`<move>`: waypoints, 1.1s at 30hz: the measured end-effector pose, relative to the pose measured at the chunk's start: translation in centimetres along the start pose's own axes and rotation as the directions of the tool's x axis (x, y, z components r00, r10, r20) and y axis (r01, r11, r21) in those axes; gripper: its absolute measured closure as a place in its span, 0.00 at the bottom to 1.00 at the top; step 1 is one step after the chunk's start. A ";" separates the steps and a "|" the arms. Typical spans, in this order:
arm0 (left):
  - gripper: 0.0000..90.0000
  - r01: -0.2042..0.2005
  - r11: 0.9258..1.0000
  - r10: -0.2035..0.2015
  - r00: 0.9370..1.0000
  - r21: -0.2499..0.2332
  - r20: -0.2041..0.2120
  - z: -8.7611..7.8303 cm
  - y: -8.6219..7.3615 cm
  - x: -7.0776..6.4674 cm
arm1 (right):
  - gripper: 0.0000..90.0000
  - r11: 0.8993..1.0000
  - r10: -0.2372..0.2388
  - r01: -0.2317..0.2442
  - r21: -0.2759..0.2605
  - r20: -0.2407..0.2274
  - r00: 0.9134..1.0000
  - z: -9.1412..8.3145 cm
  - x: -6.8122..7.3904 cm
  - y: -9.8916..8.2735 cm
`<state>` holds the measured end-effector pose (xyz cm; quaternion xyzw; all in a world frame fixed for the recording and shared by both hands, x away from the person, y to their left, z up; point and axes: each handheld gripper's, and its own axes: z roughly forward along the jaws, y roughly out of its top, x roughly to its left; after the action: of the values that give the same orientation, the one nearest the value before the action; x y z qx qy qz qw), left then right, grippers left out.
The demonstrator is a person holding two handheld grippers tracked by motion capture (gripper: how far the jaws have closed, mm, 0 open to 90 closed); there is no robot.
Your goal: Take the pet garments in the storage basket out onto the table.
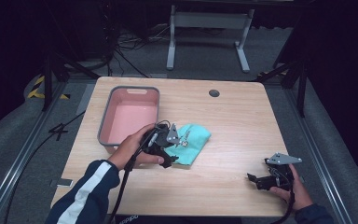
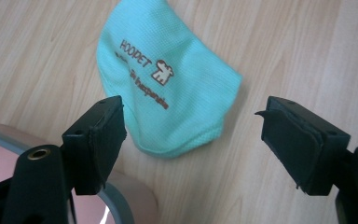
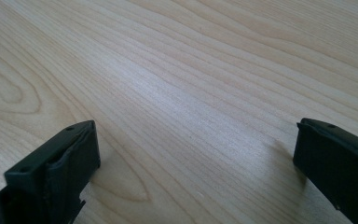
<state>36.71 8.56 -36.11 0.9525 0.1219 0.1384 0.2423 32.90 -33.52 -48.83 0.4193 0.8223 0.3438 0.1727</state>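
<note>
cloth [image 2: 168,88]: laid flat on the worktop [image 1: 242,121], just beside the pink bin [image 1: 129,116]
left gripper [image 2: 193,140]: jaws spread, held over the cloth's edge
right gripper [image 3: 196,154]: jaws spread, bare wood all around

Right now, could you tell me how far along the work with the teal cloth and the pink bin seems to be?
Early, by the look of it. Done: nothing obvious; the cloth lies crumpled on the table beside the bin, whose visible inside looks bare. In hand: the left hand-held gripper hovers over the cloth, jaws open, holding nothing. The right hand-held gripper rests open. Left: probably grasping the cloth and moving it into the bin.
</note>
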 end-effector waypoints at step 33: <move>0.26 0.038 0.999 -0.037 0.999 0.027 -0.028 -3.1 -12.5 -2.8 | 0.01 1.000 0.004 -0.004 0.001 0.003 1.000 0.0 0.0 0.0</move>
<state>31.09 19.72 -40.28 0.9513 0.1450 0.1452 0.2300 32.85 -33.51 -48.82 0.4213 0.8215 0.3432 0.1729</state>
